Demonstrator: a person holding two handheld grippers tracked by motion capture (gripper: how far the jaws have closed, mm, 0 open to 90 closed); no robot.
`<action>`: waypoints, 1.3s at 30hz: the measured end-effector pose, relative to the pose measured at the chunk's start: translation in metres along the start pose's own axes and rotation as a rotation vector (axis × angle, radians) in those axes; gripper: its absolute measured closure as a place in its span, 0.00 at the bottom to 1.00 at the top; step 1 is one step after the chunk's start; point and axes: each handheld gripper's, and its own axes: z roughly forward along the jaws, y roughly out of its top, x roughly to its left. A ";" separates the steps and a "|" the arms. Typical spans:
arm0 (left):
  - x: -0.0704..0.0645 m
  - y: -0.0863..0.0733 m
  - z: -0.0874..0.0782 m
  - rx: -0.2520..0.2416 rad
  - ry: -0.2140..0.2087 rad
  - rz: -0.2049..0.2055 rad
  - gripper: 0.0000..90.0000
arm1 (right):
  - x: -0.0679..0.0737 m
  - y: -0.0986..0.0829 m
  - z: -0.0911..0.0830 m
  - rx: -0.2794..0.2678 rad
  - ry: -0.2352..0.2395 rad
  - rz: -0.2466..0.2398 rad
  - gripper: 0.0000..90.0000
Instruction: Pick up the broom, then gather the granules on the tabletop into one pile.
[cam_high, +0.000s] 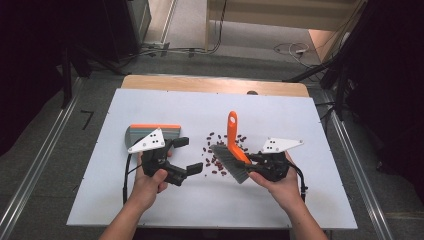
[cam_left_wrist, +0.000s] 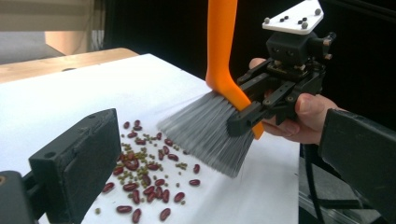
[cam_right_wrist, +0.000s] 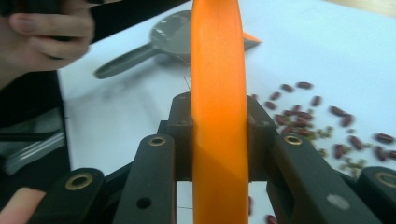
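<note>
**Brush gripped over spilled beans, dustpan waiting unheld**

High view: the right gripper (cam_high: 256, 161) is clamped on an orange-handled brush (cam_high: 231, 150), whose grey bristles rest at the near edge of a scatter of beans (cam_high: 217, 150) around the middle of the white worktop (cam_high: 300, 200). The left gripper (cam_high: 187, 155) hangs with its jaws spread wide and nothing between them, just in front of a grey dustpan (cam_high: 150, 132) lying flat toward the worktop's left edge. The dustpan is well apart from the beans, so a hard sweep would likely fling them across the bare surface and off an edge.

Left gripper view: the bristles (cam_left_wrist: 210, 130) are tilted, their tips just above the red and small green beans (cam_left_wrist: 144, 175). The small ones could slip under stiff bristles.

Right gripper view: the jaws pinch the narrow handle (cam_right_wrist: 218, 116) from both sides. The grasp sits low, so the brush may twist in it under sideways load.
</note>
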 end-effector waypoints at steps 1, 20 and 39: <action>0.000 -0.001 -0.001 -0.004 0.005 -0.004 0.00 | 0.000 0.000 -0.001 -0.005 -0.019 0.003 0.77; 0.006 -0.021 -0.028 -0.016 0.114 0.054 0.00 | -0.019 -0.004 -0.021 -0.014 -0.221 0.085 0.77; 0.009 -0.050 -0.063 -0.002 0.205 0.035 0.00 | -0.063 0.003 -0.027 0.099 -0.454 0.189 0.76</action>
